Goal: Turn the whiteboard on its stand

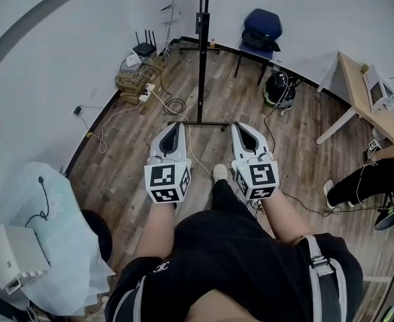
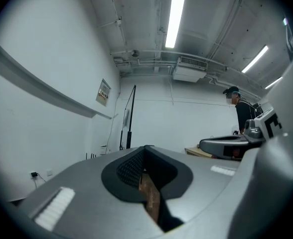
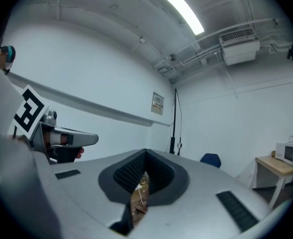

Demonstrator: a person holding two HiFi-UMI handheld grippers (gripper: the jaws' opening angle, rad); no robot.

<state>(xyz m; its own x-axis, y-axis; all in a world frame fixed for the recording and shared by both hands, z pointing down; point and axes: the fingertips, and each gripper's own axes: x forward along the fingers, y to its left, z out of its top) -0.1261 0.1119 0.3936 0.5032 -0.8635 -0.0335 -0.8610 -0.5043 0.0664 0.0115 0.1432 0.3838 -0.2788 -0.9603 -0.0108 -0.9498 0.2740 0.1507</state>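
Note:
The whiteboard stand (image 1: pixel 202 52) is in front of me, seen edge-on as a thin black upright with a flat foot bar (image 1: pixel 198 122) on the wooden floor. It also appears as a dark pole in the left gripper view (image 2: pixel 129 133) and the right gripper view (image 3: pixel 176 121). I hold both grippers side by side at waist height, pointing toward the stand's foot and well short of it. The left gripper (image 1: pixel 172 127) (image 2: pixel 145 148) is shut and holds nothing. The right gripper (image 1: pixel 242 127) (image 3: pixel 145 152) is also shut and holds nothing.
A blue chair (image 1: pixel 262 27) stands by the far wall. A router (image 1: pixel 144 47) and tangled cables (image 1: pixel 140 79) lie at the back left. At the right are a wooden desk (image 1: pixel 358 89) and another person's legs (image 1: pixel 364 180). A pale covered object (image 1: pixel 43 233) sits at my left.

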